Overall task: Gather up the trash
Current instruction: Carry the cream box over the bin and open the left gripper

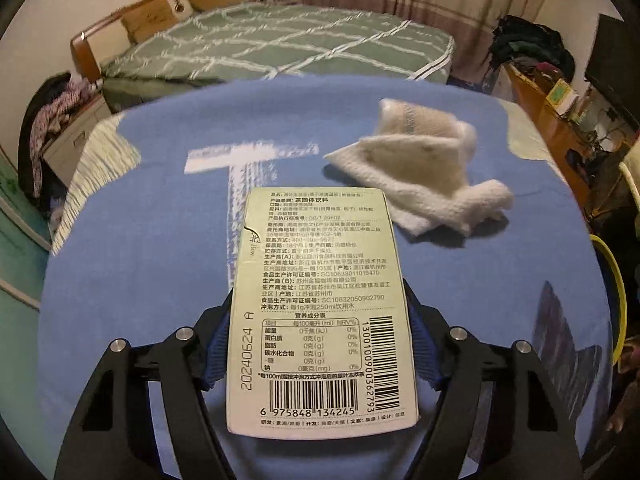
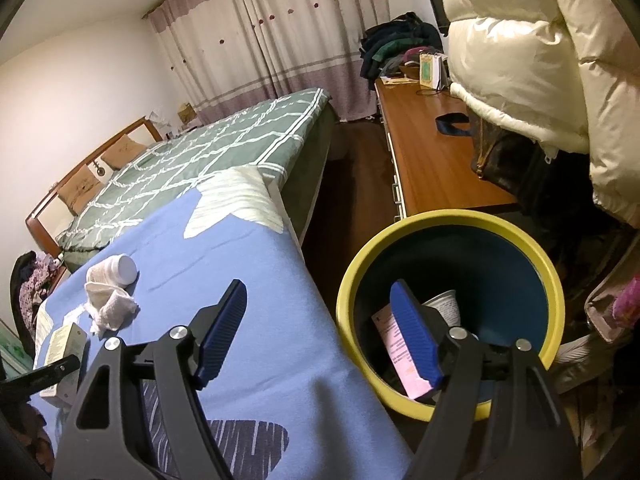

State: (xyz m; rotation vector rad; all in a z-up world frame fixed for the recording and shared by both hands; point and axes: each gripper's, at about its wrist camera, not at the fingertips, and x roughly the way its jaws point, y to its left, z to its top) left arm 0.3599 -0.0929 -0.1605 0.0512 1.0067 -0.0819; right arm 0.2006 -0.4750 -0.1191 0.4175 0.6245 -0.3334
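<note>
While hovering with jaws apart and empty over the yellow-rimmed blue plastic bin (image 2: 448,312), already holding a pink carton (image 2: 394,346) and white cup (image 2: 444,304); still clearing the blue-covered worktop (image 1: 160,240): clamping left jaws on the pale green printed carton (image 1: 320,308), leaving the crumpled white tissue (image 1: 424,176) beside it.

Premises were a lived-in home bedroom. A double bed (image 1: 280,44) with green grid-patterned cover and wooden headboard (image 1: 132,20) stood at 12 o'clock in the left wrist view. Full-length curtains (image 2: 280,40) hung at 12 o'clock in the right wrist view. Piled clothes (image 2: 396,44) sat on a wooden desk (image 2: 432,160) at 1 o'clock; a white puffer jacket (image 2: 532,60) hung at 2 o'clock.
</note>
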